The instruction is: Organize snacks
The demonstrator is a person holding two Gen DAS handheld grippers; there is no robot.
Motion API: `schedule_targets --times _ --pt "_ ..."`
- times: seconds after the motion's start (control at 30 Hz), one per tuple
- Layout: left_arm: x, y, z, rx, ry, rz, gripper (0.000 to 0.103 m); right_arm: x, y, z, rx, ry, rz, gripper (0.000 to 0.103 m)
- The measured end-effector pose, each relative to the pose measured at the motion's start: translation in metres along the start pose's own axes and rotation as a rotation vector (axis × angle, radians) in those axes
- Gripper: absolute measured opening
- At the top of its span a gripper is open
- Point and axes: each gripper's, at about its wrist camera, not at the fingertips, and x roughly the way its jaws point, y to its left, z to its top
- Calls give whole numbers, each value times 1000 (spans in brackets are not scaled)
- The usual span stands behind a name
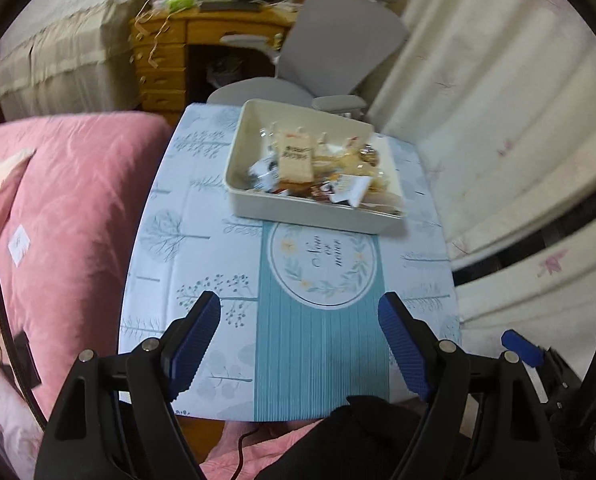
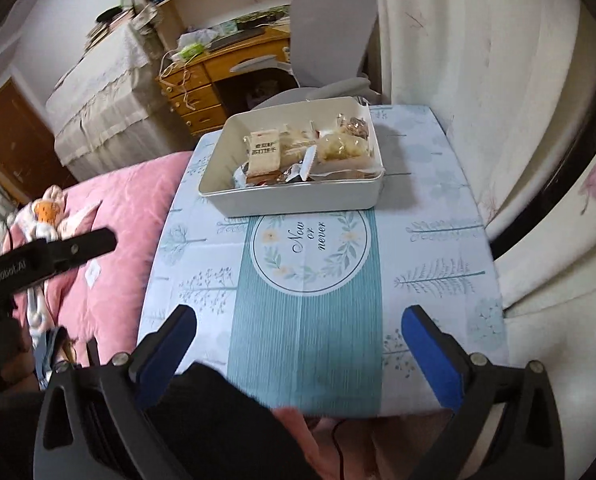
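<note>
Both empty, jaws spread wide: left hand-held gripper (image 1: 300, 312), right hand-held gripper (image 2: 300, 326), low over the near edge of the tree-print cloth-covered counter (image 2: 430, 280). Cream rectangular plastic bin (image 2: 298, 200) at 12 o'clock, far end, holding mixed wrapped snacks (image 2: 298, 156), a beige cracker packet (image 2: 263, 154) on top. Best approach: reach in from above and pinch one packet by its flat faces.

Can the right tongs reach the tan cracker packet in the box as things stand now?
Probably yes. The right tongs are open and hold nothing, and the bare tablecloth lies between them and the box. The box has no lid, and the cracker packet lies on top of the other snacks.
</note>
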Motion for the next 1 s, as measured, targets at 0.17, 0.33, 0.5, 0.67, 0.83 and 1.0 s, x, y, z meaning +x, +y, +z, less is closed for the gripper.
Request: schedule_targets --times 0.17,0.33,0.5,0.67,0.83,1.0 --pt "-15 -21 -11 48 -35 41 87 -23 -1 -7 -12 -2 -26 103" --pt "-22 -34 -16 101 -56 73 87 -41 -2 -16 12 -28 -38 103" --pt "-31 -49 -28 175 -115 90 90 -36 -5 -24 55 -15 -64 103" --pt "-26 -50 -35 170 -102 91 95 -39 -1 -32 48 -46 -94 103" --pt "-27 -52 -42 179 -120 104 99 -43 3 -35 26 -68 -96 103" --pt "-25 -51 -45 186 -118 115 103 -44 5 -38 22 -79 -103 103"
